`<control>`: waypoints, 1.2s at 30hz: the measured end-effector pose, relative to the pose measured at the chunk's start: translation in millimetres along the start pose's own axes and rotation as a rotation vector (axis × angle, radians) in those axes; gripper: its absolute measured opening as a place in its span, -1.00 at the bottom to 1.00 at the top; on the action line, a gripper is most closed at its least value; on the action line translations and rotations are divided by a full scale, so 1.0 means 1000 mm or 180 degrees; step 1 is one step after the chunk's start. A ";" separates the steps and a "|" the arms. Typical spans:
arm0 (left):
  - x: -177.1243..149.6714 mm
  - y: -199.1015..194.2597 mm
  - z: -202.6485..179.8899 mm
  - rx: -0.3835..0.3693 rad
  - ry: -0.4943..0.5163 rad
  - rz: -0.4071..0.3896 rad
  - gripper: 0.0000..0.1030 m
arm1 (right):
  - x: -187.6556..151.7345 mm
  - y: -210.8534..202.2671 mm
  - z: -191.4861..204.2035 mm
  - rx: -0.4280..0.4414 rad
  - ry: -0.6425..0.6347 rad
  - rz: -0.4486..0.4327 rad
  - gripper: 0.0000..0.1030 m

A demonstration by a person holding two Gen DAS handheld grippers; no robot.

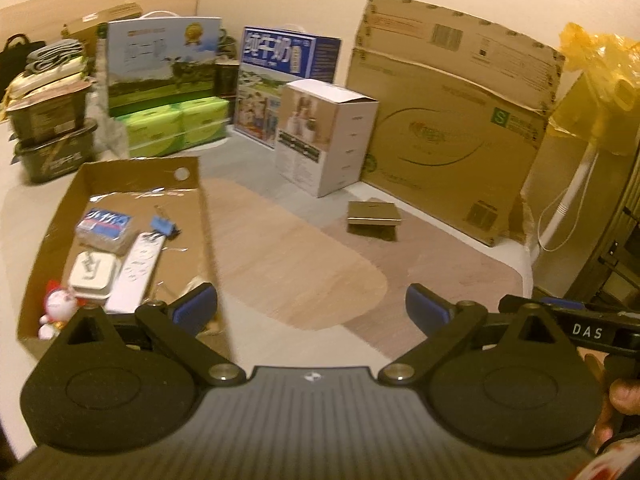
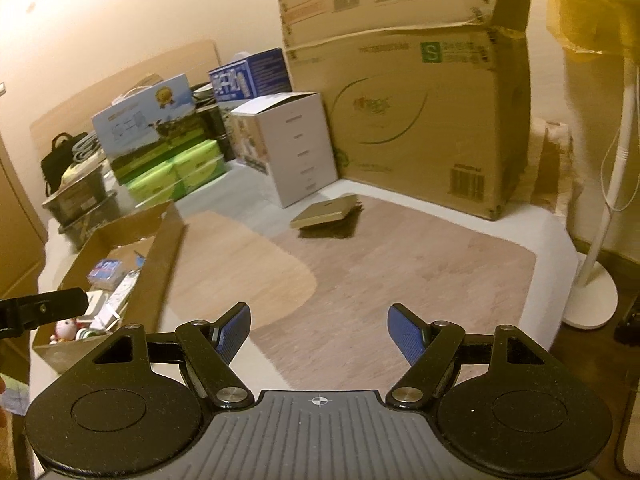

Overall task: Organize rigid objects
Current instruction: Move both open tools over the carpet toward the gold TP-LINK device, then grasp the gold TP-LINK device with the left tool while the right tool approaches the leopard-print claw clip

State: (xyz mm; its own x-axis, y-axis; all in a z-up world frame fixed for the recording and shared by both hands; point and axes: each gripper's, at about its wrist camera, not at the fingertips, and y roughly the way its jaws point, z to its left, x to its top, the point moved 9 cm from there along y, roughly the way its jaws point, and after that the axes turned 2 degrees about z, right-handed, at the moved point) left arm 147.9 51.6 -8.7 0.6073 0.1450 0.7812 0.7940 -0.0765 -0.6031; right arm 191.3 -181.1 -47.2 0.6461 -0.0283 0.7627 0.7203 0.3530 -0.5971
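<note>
Hovering side by side and angled downward, left gripper and right gripper jaws released and empty, gold box at twelve o'clock on desk, cardboard tray of small items at ten o'clock.

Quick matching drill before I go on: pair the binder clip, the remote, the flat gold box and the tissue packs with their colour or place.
1 binder clip
2 remote
3 gold box
4 tissue packs

a white, in the open carton
b green, stacked at the back
c blue, in the open carton
d alone on the mat

Pairs: 1-c, 2-a, 3-d, 4-b
</note>
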 end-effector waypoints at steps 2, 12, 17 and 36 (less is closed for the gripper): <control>0.005 0.008 -0.008 -0.0054 0.0023 0.0010 0.94 | 0.002 0.003 -0.005 -0.0023 0.0003 0.0000 0.47; 0.027 0.058 -0.035 -0.0198 0.0122 0.0103 0.94 | 0.018 0.031 -0.029 -0.0093 -0.0054 -0.0007 0.47; 0.036 0.093 -0.046 -0.0247 0.0141 0.0190 0.94 | 0.028 0.052 -0.044 -0.0113 -0.0051 0.0009 0.47; 0.054 0.234 -0.076 -0.0341 0.0250 0.0443 0.94 | 0.050 0.156 -0.088 -0.0022 -0.0234 0.0117 0.46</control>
State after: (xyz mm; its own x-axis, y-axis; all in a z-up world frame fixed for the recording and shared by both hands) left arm 368.7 -33.2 -95.1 0.7085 0.0484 0.7041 0.6980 -0.1956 -0.6889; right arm 358.3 -209.6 -124.6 0.6521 0.0536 0.7562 0.6983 0.3460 -0.6267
